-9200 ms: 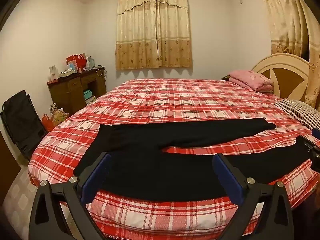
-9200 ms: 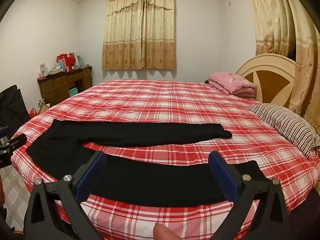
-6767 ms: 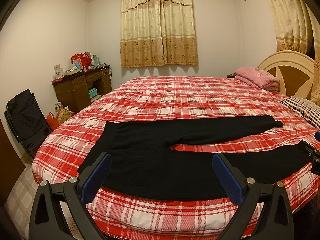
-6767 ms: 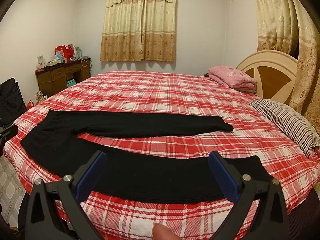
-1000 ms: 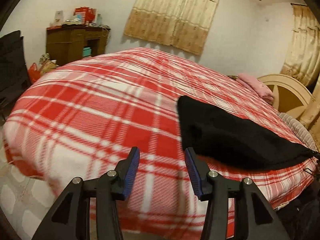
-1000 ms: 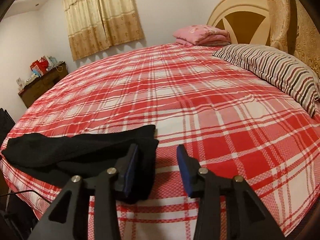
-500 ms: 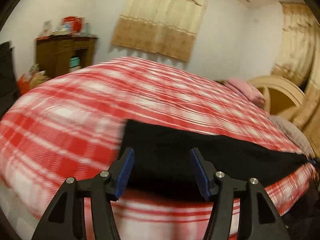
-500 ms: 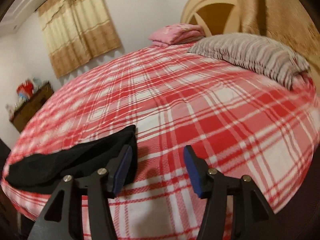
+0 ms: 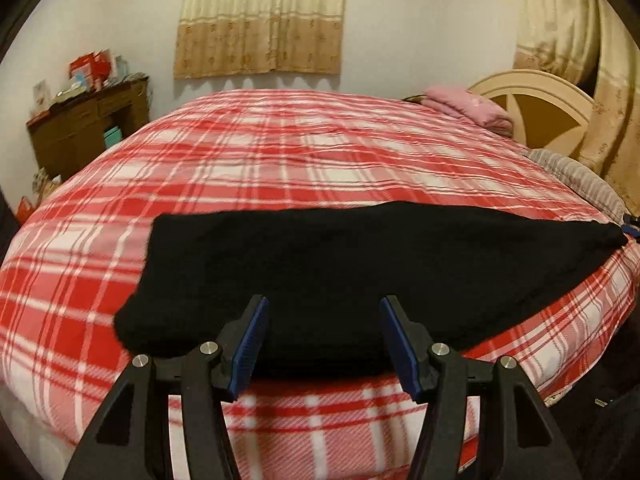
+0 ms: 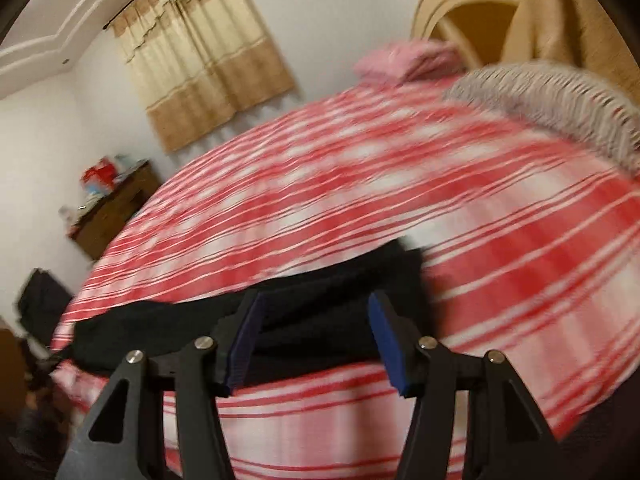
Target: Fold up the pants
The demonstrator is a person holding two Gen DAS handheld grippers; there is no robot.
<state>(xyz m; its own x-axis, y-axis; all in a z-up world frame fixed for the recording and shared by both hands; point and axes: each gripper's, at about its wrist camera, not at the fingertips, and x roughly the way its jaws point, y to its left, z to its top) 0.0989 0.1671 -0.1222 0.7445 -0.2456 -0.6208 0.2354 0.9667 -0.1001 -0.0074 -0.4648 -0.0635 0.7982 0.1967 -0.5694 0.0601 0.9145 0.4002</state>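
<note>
while the left gripper [image 9: 322, 338] and right gripper [image 10: 314, 338] both hover with fingers spread and pinching nothing, the black pants [image 9: 340, 280] lie folded lengthwise along the near edge of the bed [image 9: 304, 160]. farther back sit a pink blanket [image 9: 468, 108] and curtains [image 9: 262, 20].

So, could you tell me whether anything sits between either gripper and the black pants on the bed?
Nothing visible does. The left gripper and right gripper both hang open just in front of the black pants, which lie folded lengthwise on the plaid bedspread with only bare cover around them.
</note>
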